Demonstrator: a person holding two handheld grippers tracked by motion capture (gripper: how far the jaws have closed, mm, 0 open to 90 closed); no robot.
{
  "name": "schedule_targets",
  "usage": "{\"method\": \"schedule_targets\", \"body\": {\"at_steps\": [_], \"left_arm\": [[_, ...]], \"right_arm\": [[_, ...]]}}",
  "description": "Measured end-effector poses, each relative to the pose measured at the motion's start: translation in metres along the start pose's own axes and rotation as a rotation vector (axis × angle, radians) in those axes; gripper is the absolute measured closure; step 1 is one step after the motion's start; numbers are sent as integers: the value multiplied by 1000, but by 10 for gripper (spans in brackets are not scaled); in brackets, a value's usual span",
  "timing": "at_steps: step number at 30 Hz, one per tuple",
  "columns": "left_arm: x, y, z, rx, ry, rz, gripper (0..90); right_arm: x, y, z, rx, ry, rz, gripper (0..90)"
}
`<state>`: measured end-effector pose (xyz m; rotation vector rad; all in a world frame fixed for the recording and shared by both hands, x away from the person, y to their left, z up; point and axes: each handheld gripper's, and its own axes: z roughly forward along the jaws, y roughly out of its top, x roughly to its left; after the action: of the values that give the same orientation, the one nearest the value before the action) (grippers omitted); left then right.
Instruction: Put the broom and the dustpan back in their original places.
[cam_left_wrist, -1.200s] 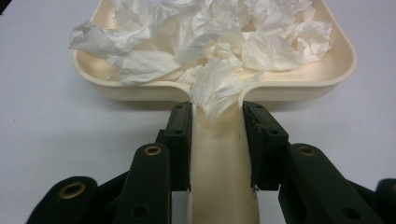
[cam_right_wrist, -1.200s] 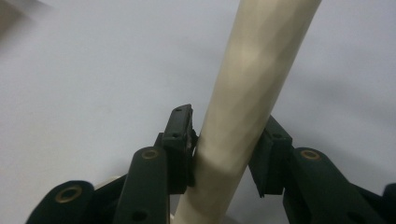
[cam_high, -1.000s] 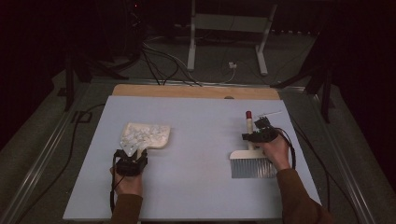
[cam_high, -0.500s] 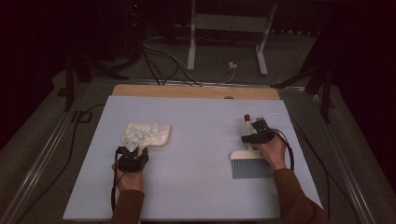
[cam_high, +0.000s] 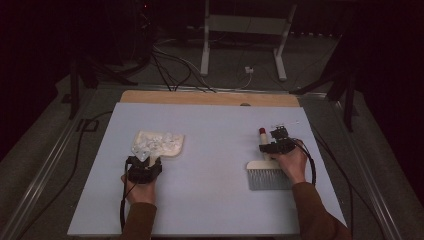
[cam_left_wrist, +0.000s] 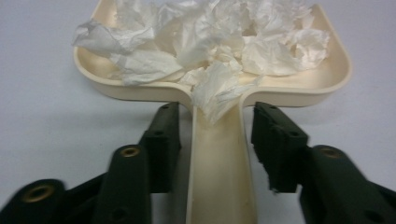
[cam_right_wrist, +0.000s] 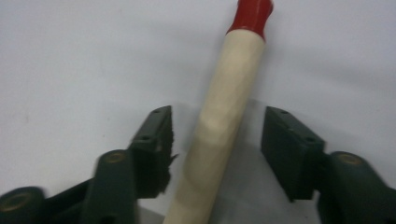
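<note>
Your left gripper (cam_left_wrist: 212, 144) has just been opening, jaws apart beside the dustpan (cam_left_wrist: 219, 172) handle near the table's (cam_high: 215, 200) left edge. Your right gripper (cam_right_wrist: 215, 140) likewise straddles the brush (cam_right_wrist: 219, 121) handle, unclamped, near the right edge.

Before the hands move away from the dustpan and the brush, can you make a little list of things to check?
1. Left gripper let go of the dustpan handle: ok, its jaws have just been opening, with gaps on both sides of the handle.
2. Right gripper let go of the brush handle: ok, its jaws have just been opening and no pad touches it.
3. Crumpled paper inside the dustpan: ok, though one scrap hangs down into the handle channel.
4. Brush lying flat on the table: ok.
5. Stray scraps left on the table: cannot tell.
</note>
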<state>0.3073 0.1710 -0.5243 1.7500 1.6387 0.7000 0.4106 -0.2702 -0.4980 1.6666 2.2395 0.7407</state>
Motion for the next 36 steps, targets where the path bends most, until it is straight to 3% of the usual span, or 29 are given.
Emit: {"method": "schedule_targets", "body": {"at_steps": [5, 8, 12, 19, 26, 30, 33, 36], "left_arm": [[2, 1, -7, -40, -28, -12, 371], [5, 3, -12, -65, -35, -18, 271], [11, 5, -21, -108, -52, -42, 179], [14, 11, -36, -147, -114, -11, 26], [12, 12, -47, -191, -190, 20, 5], [7, 12, -52, -209, -239, 64, 5], [5, 12, -56, -224, -270, 89, 5], [3, 11, -60, -240, -292, 99, 5]], "right_arm": [[3, -1, -9, -83, -12, 14, 252], [5, -2, -16, -161, -14, 14, 185], [10, -4, -24, -225, -4, 9, 137], [20, -12, -29, -312, 61, -20, 72], [44, -22, -37, -383, 89, -105, 21], [59, -29, -43, -434, 134, -138, 21], [68, -34, -49, -469, 142, -166, 21], [74, -40, -52, -487, 169, -172, 21]]}}
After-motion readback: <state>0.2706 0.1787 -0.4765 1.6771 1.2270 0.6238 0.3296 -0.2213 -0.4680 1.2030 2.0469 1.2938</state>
